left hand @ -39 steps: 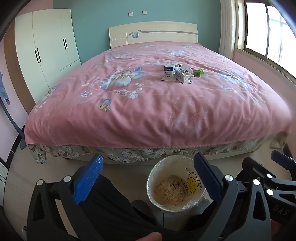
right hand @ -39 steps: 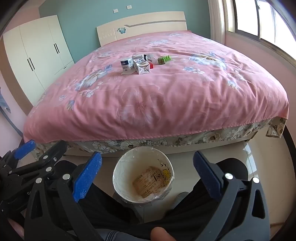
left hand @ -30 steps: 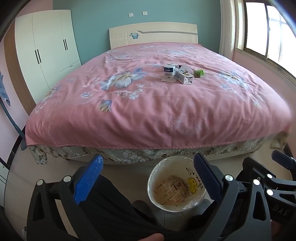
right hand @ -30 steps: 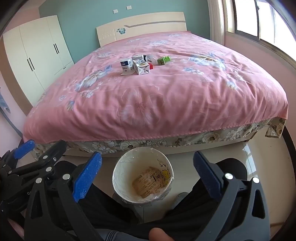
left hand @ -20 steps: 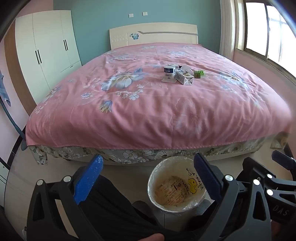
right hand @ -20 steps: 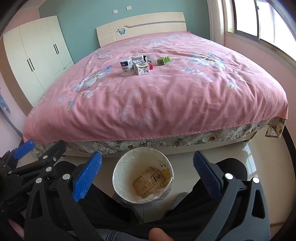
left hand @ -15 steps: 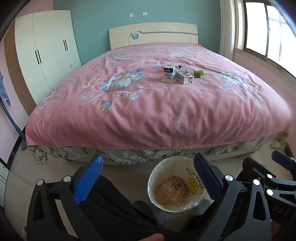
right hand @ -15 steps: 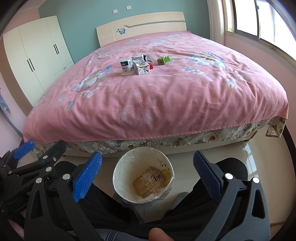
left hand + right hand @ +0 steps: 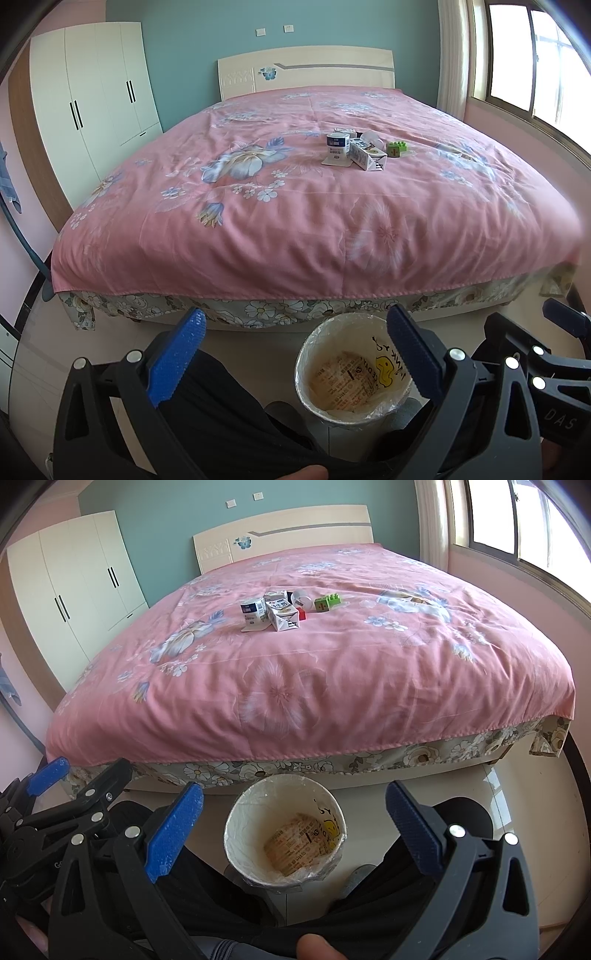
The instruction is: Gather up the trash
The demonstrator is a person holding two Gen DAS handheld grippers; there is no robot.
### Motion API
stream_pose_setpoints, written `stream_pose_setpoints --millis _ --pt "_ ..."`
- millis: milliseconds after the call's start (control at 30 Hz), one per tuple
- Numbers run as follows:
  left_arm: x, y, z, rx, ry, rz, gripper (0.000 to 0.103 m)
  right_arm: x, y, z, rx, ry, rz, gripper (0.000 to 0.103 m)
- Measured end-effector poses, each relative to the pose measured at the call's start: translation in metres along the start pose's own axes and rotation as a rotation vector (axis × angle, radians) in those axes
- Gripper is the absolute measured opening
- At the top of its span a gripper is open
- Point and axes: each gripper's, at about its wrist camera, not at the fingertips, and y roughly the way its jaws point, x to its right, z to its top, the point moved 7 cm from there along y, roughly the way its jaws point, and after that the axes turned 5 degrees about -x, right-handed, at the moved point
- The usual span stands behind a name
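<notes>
Two tools, both spread wide and holding nothing. Left tool (image 9: 295,354) low in its own view, blue pads parted at 7 and 5 o'clock, with the bin (image 9: 354,413) showing between them toward the right pad. Right tool (image 9: 293,829) likewise gaping, bin (image 9: 236,834) centred between its pads at 6 o'clock. Bin lined with clear plastic, standing on the floor just short of the bed's foot edge, printed paper lying in its bottom.

Trash clustered on the bed (image 9: 295,229), well apart from both tools, at about 1 o'clock in the left view and 12 o'clock in the right view. Within the cluster: a blue-and-white carton (image 9: 337,144) upright at the left, a white carton (image 9: 367,157) tipped on its side just beside it, a green block (image 9: 397,149) at the right end, and a small white cup (image 9: 301,598) lying on its side behind. Small red item (image 9: 301,613) partly hidden behind the white carton, kind not clear.

White wardrobe (image 9: 92,110) at 10 o'clock; window (image 9: 535,66) at 2 o'clock. Dark trouser legs along the bottom edge, on both sides of the bin.
</notes>
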Motion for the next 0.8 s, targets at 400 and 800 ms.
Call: stream_pose_setpoints --millis 400,800 --pt "0.0015 -0.0006 0.0012 0.004 0.003 0.003 0.1 -0.0012 -0.0007 0.0013 0.0 0.0 -0.002 0.098" --pt "0.0019 -0.0005 0.0016 0.005 0.002 0.006 0.1 -0.0016 0.0005 0.0026 -0.001 -0.001 -0.001 0.098"
